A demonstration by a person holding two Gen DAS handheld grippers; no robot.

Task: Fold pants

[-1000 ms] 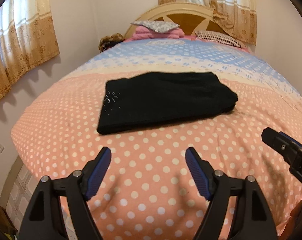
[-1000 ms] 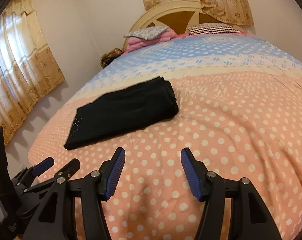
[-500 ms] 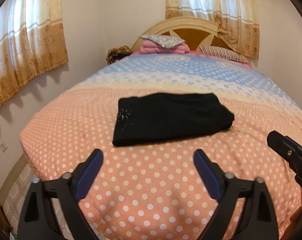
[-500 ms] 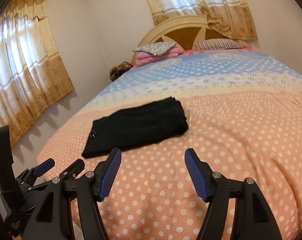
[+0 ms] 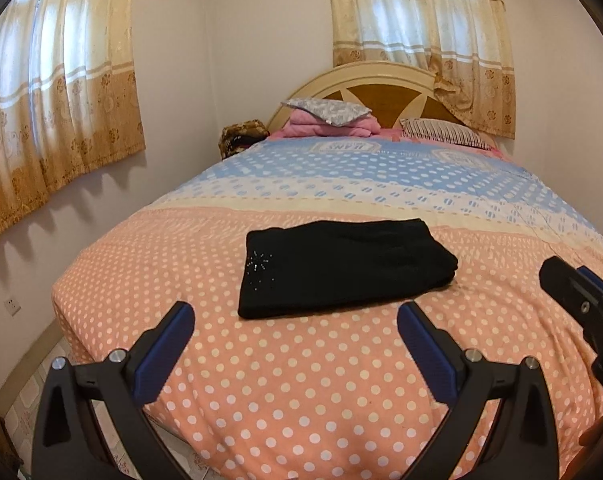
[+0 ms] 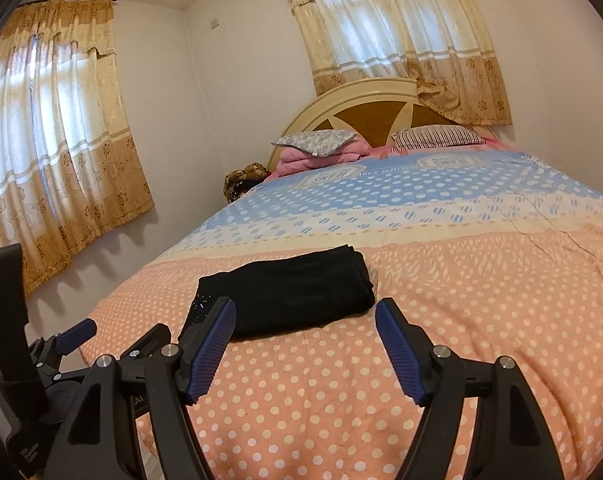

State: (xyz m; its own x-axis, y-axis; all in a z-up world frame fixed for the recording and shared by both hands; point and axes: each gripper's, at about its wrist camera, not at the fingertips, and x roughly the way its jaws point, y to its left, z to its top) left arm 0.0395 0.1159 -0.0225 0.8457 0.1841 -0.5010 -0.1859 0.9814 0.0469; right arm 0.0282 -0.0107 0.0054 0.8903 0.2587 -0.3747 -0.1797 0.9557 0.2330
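Now folded pants (image 5: 345, 266) on dotted bedspread (image 5: 301, 380), pillows (image 5: 325, 110) beyond; both hand-held grippers (image 5: 295, 344) (image 6: 305, 344) opening, empty

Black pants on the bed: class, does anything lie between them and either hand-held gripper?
Nothing visible. Only bare polka-dot bedspread separates the folded black pants from the left hand-held gripper and the right hand-held gripper. Both have just been opening, with nothing between their jaws.

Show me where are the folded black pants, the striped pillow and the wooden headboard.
folded black pants (image 5: 345, 264), left wrist view, middle of the top layer.
striped pillow (image 5: 441, 132), left wrist view, centre of its top face.
wooden headboard (image 6: 365, 118), right wrist view, brown centre panel.
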